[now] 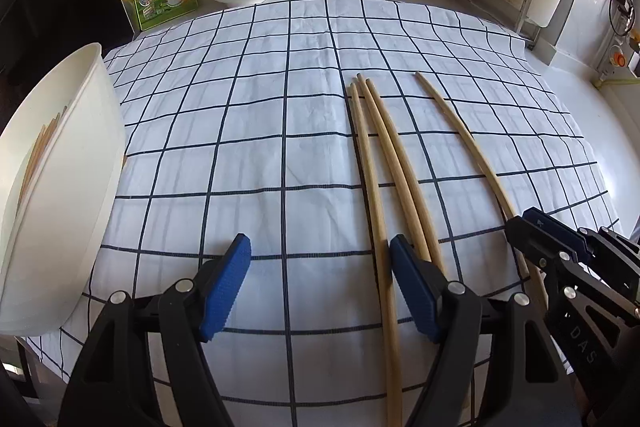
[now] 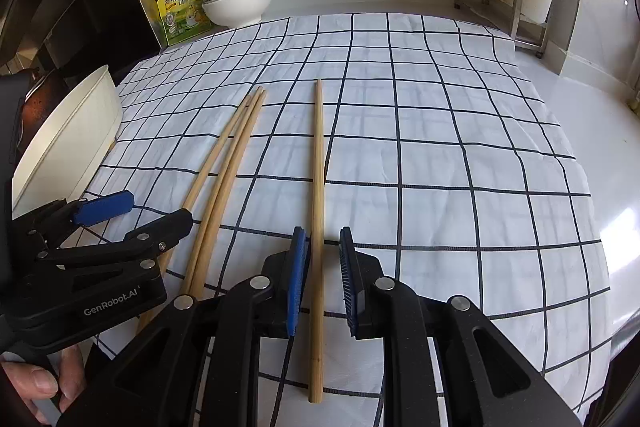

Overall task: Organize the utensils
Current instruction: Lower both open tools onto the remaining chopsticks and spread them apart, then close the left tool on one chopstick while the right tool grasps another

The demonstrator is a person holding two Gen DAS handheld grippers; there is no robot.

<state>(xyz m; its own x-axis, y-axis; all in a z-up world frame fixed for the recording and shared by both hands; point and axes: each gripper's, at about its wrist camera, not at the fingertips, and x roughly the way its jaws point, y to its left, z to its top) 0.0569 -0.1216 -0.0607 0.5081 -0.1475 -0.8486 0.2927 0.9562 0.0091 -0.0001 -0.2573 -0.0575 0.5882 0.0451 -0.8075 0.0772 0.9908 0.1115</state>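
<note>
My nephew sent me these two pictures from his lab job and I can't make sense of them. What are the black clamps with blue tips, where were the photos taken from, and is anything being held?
Those are two hand-held grippers, one in each of a person's hands; a camera on each looks along its fingers. One picture is from the left gripper, the other from the right gripper.

On the checked cloth lie three chopsticks together and a single chopstick. A white tub at the left already has chopsticks inside.

The left gripper is open and empty. The right gripper's blue pads stand either side of the single chopstick, not squeezing it. Nothing is held.
</note>
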